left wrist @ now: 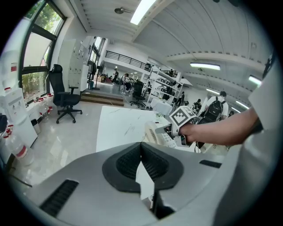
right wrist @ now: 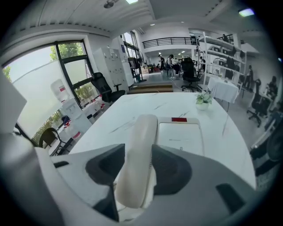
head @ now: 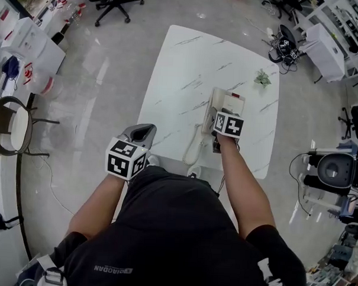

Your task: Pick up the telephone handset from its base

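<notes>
At a white, marble-veined counter [head: 188,57] in an open workshop, a person stands with a pair of tongs in each hand over a cream desk telephone. The telephone base [head: 233,103] sits on the counter, and the handset [right wrist: 140,145] lies in its cradle along the left side of the base. The right tongs [right wrist: 138,167] angle down over the near end of the base. Their jaws are spread, and the handset runs lengthwise between the two dark pads. The pads stand close against its sides, but whether they touch it cannot be told. The handset rests on the base, not lifted. A coiled cord [head: 193,147] trails from the near left corner of the base. The left tongs [head: 142,132] are well to the left of the base and nearer the person, at the counter's edge. Their jaws are pressed together at the tips, with nothing between them. A small green plant [head: 262,78] stands on the counter beyond the base and a little to its right. A black office chair [head: 117,3] is on the floor, far beyond the base and to its left.
</notes>
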### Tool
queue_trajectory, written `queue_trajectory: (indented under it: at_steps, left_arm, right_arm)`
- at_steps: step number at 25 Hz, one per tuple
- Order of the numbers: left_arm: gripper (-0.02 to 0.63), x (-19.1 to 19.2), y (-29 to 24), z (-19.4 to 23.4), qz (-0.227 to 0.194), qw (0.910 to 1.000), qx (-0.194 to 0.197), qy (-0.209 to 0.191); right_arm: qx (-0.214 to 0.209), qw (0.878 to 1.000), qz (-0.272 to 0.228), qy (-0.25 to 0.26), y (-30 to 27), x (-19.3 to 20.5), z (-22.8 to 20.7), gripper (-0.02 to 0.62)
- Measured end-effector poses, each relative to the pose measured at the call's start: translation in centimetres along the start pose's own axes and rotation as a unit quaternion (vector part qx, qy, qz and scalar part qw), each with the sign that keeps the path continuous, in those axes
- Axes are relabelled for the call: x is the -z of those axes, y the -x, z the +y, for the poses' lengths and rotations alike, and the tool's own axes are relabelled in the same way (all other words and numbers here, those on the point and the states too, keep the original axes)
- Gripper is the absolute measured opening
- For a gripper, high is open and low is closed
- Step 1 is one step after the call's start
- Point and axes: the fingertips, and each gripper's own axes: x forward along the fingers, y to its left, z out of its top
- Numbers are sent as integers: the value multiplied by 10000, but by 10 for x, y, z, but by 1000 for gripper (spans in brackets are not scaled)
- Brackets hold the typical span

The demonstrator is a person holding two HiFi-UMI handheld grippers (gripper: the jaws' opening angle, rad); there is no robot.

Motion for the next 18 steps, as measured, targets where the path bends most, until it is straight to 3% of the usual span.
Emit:
queue_trajectory:
  at_steps: [11, 18]
  left_arm:
    - [0, 7, 9, 15, -5, 9997, -164, 200]
    - [0, 7, 10, 19, 11, 9994, -184, 282]
  right_arm:
    - [210, 9981, 579, 34, -30, 5, -1, 233]
    - [598, 9957, 670, 244, -34, 5, -3, 239]
